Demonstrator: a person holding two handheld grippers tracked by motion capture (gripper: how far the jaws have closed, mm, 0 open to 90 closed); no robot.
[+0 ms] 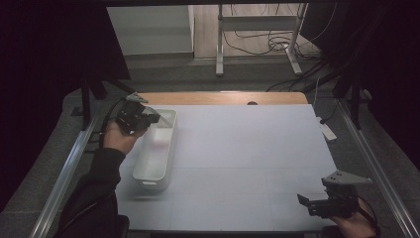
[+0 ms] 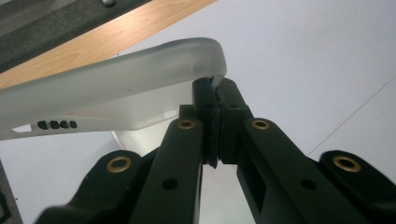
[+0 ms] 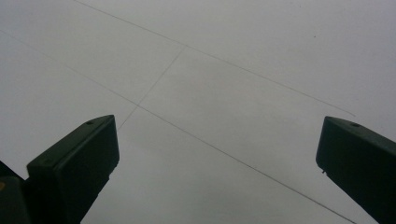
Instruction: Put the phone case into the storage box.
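Black jaws of the left gripper (image 2: 212,100) are clamped tight on the corner rim of the white bin (image 1: 154,158) at the table's left, so it looks mid-drag; a steady pull is probably needed next. Over right, the right gripper (image 1: 309,202) is held wide open over the bare mat (image 3: 243,84), nothing gripped.

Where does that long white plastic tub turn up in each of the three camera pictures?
High view: the white tub lies on the left of the table, the left gripper pinching its far rim.
Left gripper view: the tub's frosted rim crosses the upper left, clamped at its corner between the black jaws.
Right gripper view: not in it.
Shared landmark: the pale table mat, with its thin seam lines.
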